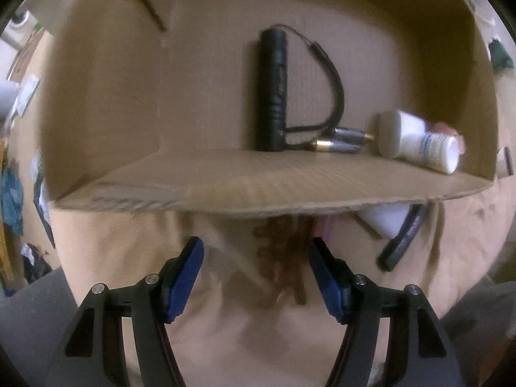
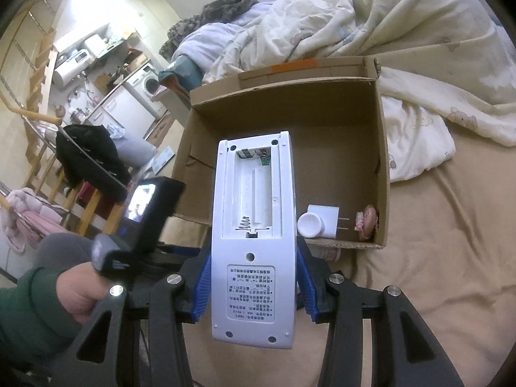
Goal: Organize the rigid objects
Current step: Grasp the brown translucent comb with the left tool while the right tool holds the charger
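My right gripper [image 2: 254,258] is shut on a white remote control [image 2: 254,213], held back side up with its battery bay uncovered and empty. It hangs at the near edge of an open cardboard box [image 2: 322,103] on the bed. My left gripper [image 1: 257,242] points down at the beige sheet just outside the box wall [image 1: 225,193]. It is open, with a blurred brown coiled thing [image 1: 283,258] lying on the sheet between its fingers, untouched. In the box lie a black flashlight [image 1: 272,90] with a strap, two batteries [image 1: 338,140] and a white bottle [image 1: 419,142].
The box also holds a white plug adapter [image 2: 322,222] and a pink trinket [image 2: 367,222]. A black strip [image 1: 403,242] and a white object [image 1: 383,222] lie on the sheet by the box. A rumpled duvet [image 2: 387,32] lies behind. A green-sleeved hand [image 2: 80,290] grips the other handle.
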{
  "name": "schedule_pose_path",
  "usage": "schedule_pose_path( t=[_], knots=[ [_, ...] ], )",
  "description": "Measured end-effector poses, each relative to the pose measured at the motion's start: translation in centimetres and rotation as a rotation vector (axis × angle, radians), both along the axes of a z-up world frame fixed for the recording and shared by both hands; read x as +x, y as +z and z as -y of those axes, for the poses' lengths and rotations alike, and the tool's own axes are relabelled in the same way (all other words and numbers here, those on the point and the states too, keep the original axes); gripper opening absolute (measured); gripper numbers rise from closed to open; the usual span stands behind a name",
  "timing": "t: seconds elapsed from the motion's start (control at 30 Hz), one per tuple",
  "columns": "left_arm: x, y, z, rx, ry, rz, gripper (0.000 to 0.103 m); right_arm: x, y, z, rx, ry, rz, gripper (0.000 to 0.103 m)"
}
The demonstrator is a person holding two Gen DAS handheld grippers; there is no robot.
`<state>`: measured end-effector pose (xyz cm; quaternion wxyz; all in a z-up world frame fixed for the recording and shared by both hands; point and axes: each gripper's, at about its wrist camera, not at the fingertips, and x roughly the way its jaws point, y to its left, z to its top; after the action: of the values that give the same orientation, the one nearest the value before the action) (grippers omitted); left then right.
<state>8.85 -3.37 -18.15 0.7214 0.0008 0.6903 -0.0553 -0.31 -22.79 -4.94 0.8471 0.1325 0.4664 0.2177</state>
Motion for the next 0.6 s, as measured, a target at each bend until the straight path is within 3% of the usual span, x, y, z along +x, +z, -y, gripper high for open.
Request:
schedule_pose_path(
  t=[0.13,0.33,0.43,0.6],
  knots=[
    [0.4,-1.2,0.0,-0.017,0.013,-0.041,0.063,0.0,0.3,0.1,0.011,-0.001,0.008,0.048],
    [-0.1,-2.1,1.9,0.085,-0.097,0.014,0.060,0.0,0.2,0.0,0.006,0.002,-0.002,0.048],
    [-0.1,-1.5,2.0,0.098,-0.112,0.043,0.032,0.0,0.1,-0.3,-0.010,0.008,-0.004,0.048],
    [-0.3,-0.9,0.7,0.105,-0.055,0.057,0.031,0.1,-0.1,-0.3,-0.035,0.008,-0.002,0.048]
  ],
)
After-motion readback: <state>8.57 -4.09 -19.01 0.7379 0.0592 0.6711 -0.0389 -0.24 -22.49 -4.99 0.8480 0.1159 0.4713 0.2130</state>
